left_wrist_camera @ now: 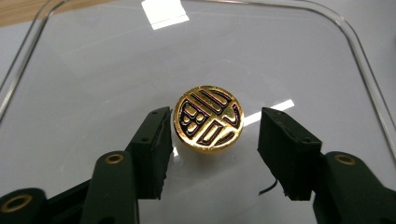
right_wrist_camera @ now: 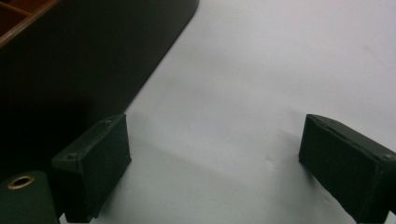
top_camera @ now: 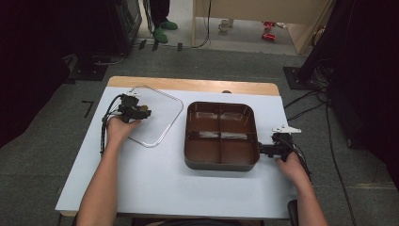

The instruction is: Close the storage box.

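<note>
One clear lid (top_camera: 157,117) is seen lying flat near the table's (top_camera: 155,183) far left corner, with one gold knob (left_wrist_camera: 208,116) at its centre; the lid is judged stiff, slick and breakable, so the knob is the place to be gripped. The left gripper (left_wrist_camera: 212,140) is held open with its jaws either side of the knob, nothing yet clamped. One four-compartment brown tray (top_camera: 221,162) is counted mid-table, and the right gripper (top_camera: 266,150) is held wide open and empty against its right edge.
</note>
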Tool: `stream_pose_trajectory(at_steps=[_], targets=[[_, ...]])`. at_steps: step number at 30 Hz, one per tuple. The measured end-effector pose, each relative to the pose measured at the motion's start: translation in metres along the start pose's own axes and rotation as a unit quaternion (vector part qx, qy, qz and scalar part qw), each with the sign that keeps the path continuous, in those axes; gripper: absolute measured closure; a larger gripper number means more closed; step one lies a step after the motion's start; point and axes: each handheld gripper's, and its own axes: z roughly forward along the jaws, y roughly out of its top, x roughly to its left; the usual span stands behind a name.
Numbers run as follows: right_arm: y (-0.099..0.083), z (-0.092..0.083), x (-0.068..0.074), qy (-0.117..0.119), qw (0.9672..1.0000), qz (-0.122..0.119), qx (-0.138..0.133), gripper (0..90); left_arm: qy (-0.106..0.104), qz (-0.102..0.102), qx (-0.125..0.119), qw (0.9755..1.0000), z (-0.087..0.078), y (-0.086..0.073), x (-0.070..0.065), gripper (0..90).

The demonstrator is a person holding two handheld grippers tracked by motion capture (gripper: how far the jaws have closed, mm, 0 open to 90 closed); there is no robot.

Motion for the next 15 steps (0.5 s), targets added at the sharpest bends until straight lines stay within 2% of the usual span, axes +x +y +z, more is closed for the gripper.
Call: stream_pose_trajectory(at_steps=[2, 4, 6, 10, 15], targets=[[0.0, 0.0, 0.0, 0.0, 1.0, 0.0, 0.0, 8.3, 0.013, 0.006, -0.003, 0.9999, 0.0008, 0.0002, -0.0016, 49.0], [0.0, 0.0, 0.0, 0.0, 1.0, 0.0, 0.0, 8.3, 0.023, 0.009, -0.005, 0.9997, 0.0005, -0.0004, -0.0005, 55.5], [0.0, 0.0, 0.0, 0.0, 1.0, 0.0, 0.0, 8.3, 0.013, 0.005, -0.011, 0.9998, 0.0004, -0.0017, 0.0022, 58.3], [0.0, 0.0, -0.0001, 0.0, 1.0, 0.0, 0.0, 8.4, 0.013, 0.0, -0.014, 0.9998, 0.0004, -0.0012, 0.0024, 58.8], [0.0, 0.0, -0.0001, 0.0, 1.0, 0.0, 0.0, 8.3, 0.01, -0.007, -0.005, 0.9999, -0.0036, 0.0003, 0.0044, 59.2]])
